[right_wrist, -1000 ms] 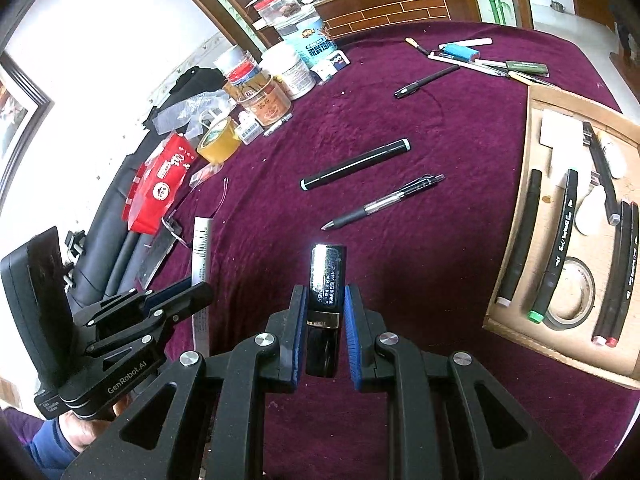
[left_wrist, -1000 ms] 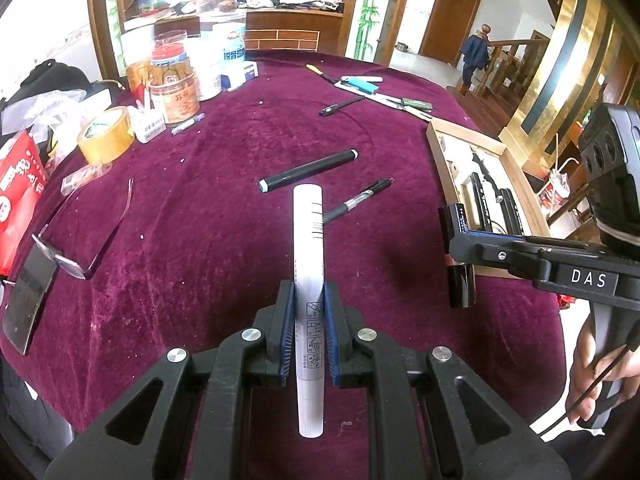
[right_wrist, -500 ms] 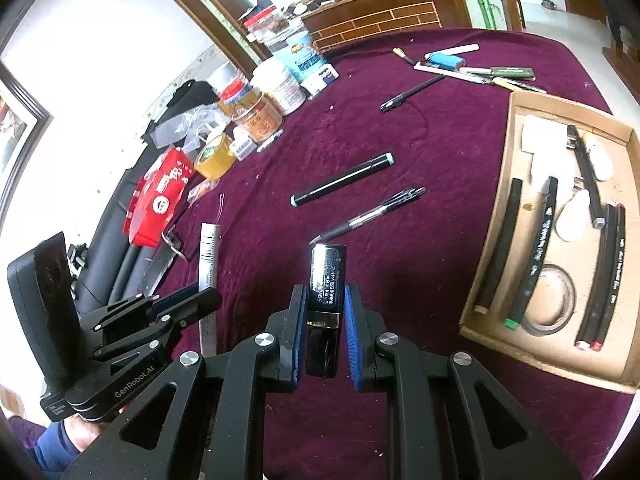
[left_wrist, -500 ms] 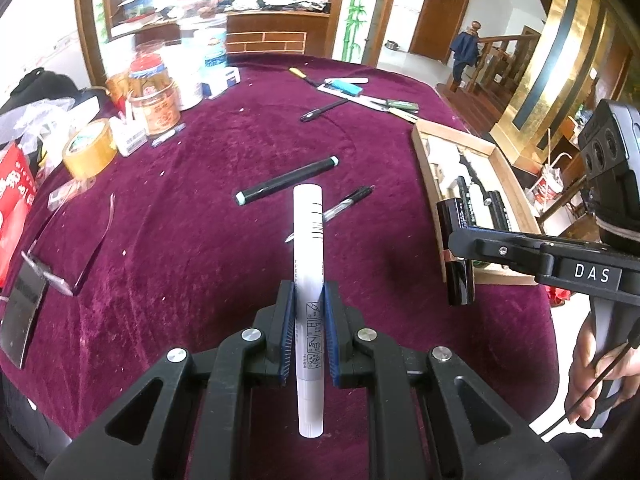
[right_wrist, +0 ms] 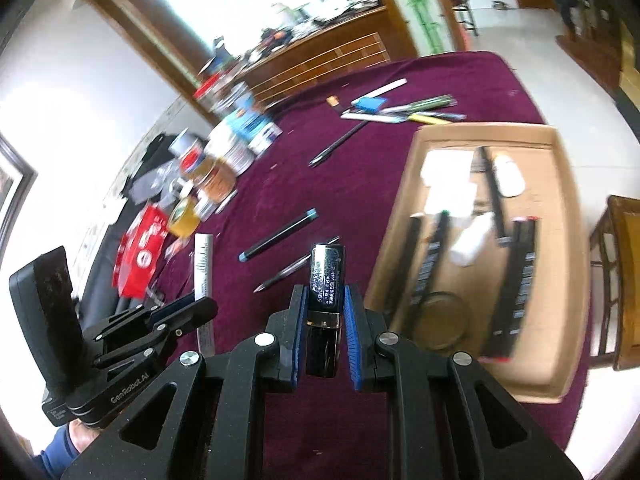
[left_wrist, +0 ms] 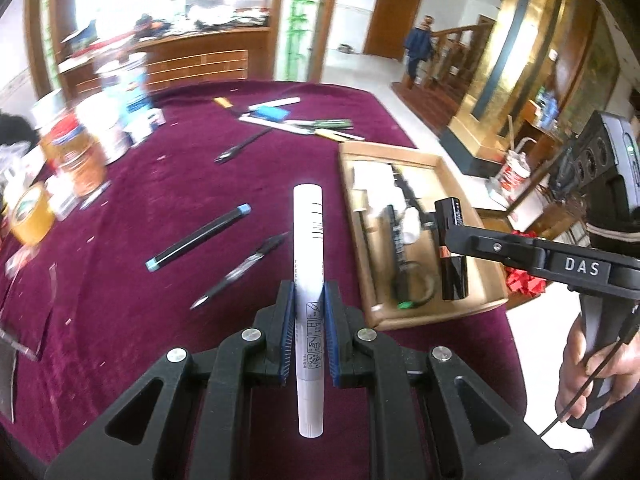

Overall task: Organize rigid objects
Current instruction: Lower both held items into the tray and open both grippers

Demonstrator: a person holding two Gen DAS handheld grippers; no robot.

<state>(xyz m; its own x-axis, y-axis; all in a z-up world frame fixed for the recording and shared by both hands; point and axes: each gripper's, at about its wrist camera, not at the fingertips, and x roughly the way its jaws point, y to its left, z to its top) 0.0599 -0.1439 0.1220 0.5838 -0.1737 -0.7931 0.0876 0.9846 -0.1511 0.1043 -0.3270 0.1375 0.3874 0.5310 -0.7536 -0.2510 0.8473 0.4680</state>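
Left of the cardboard tray [left_wrist: 494, 298], two pens [left_wrist: 198, 238] lie loose on the counter [left_wrist: 120, 280] — sorting looks about half done. The left gripper [left_wrist: 308, 316] jaws clamp a white tube [left_wrist: 307, 240]; the right gripper [right_wrist: 326, 324] jaws hold a black stick [right_wrist: 325, 284] just beside the tray — neither is stowed yet.

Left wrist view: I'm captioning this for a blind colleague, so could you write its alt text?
The left gripper is shut on a white tube pointing away from the camera above a maroon tablecloth. To the right, the right gripper holds a short black tube over a cardboard tray of markers. Two black pens lie loose on the cloth.
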